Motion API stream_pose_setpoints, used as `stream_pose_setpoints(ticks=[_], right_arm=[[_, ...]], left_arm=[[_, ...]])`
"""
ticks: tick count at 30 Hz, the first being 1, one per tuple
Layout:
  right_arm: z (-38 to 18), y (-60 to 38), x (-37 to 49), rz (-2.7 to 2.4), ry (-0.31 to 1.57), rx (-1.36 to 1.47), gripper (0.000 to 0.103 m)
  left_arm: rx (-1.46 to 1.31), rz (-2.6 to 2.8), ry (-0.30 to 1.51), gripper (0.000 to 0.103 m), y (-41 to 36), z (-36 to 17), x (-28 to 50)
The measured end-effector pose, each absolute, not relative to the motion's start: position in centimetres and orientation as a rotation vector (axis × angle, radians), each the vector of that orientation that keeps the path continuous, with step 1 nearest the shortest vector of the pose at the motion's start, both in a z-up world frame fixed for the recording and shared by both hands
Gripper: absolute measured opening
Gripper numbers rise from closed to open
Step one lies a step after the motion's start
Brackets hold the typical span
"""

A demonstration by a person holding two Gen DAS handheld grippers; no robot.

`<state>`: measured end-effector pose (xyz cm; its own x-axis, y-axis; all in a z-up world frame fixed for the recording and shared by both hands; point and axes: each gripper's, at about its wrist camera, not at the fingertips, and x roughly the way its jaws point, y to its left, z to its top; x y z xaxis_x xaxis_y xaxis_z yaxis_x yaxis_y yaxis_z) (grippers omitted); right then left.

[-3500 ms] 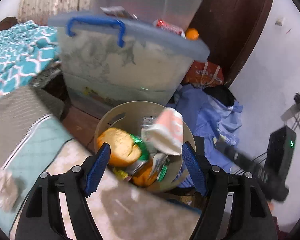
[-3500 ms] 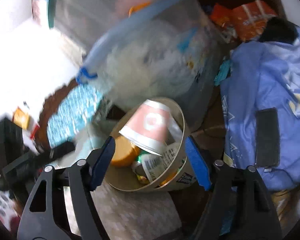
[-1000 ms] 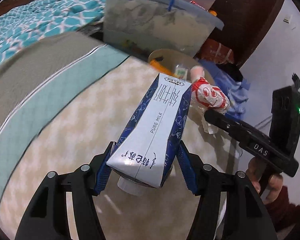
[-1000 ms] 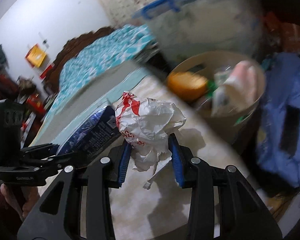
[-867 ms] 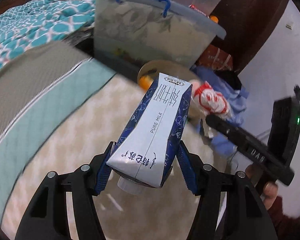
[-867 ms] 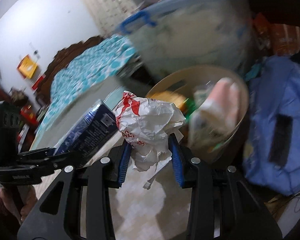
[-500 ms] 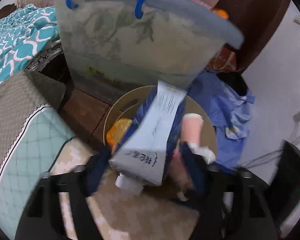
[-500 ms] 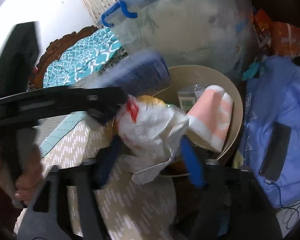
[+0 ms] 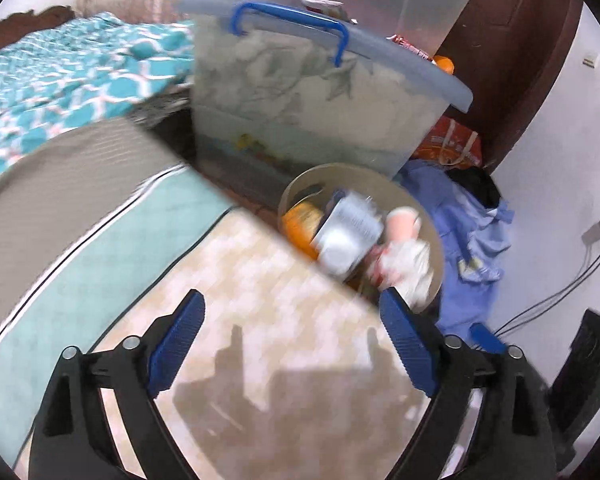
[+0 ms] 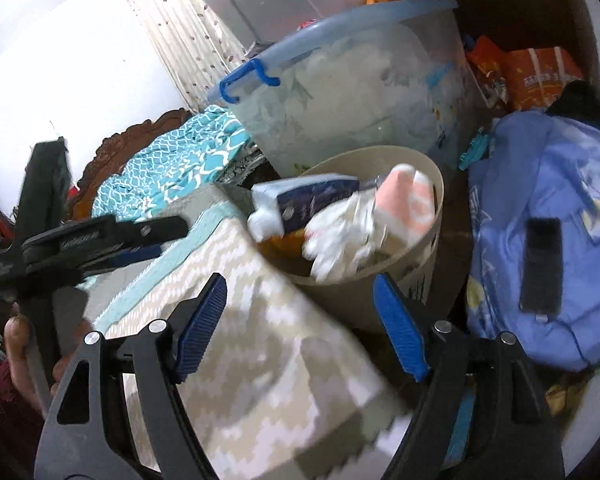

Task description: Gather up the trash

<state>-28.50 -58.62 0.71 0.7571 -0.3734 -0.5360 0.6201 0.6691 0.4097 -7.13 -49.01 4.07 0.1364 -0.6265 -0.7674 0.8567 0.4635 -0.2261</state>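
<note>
A beige round bin (image 9: 436,240) stands on the floor past the edge of the patterned bed cover. In it, blurred, lie a blue-and-white milk carton (image 9: 348,232), a crumpled white wrapper (image 9: 408,260), a pink cup (image 9: 404,220) and orange trash. My left gripper (image 9: 290,304) hovers over the cover short of the bin; its jaws are opening with nothing between them. My right gripper (image 10: 300,284) is open and empty, with the bin (image 10: 420,280), carton (image 10: 308,200) and wrapper (image 10: 344,240) just beyond its tips. The left gripper (image 10: 168,236) shows at the left of the right wrist view.
A large clear storage box (image 9: 300,112) with a blue-handled lid stands right behind the bin. Blue clothing (image 9: 472,240) with a black handset (image 10: 540,264) on it lies to the right, orange bags (image 10: 540,76) behind. A teal quilt (image 9: 60,88) covers the bed at left.
Both grippers opened. The milk carton left the left gripper and the wrapper left the right one; both now lie in the bin. Both grippers have drawn back over the bed cover.
</note>
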Motion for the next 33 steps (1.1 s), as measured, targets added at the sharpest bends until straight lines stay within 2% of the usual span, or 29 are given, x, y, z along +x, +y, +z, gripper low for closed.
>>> stream_pose_setpoints(ticks=[5,8,19,24,33], right_arm=[[0.0,-54.9,-27.8,-0.578,0.470,0.646,0.077],[-0.4,-53.2,-27.6,-0.568,0.494,0.683,0.079],[0.9,-46.6,-26.6,-0.573,0.547,0.663,0.086],[0.9,-44.0,-26.4,-0.608,0.575,0.665,0.089],[1.9,-41.2,-27.4,-0.700,0.576,0.685,0.094]], left_arm=[[0.325,-1.009,0.902,0.089,-43.0,3.3,-8.8],[0.336,-0.975,0.883,0.094,-39.7,3.1,-9.9],[0.294,-0.848,0.846,0.094,-29.4,3.4,-10.5],[0.299,-0.803,0.802,0.094,-26.4,4.0,-10.1],[0.372,-0.800,0.673,0.094,-25.2,6.7,-9.8]])
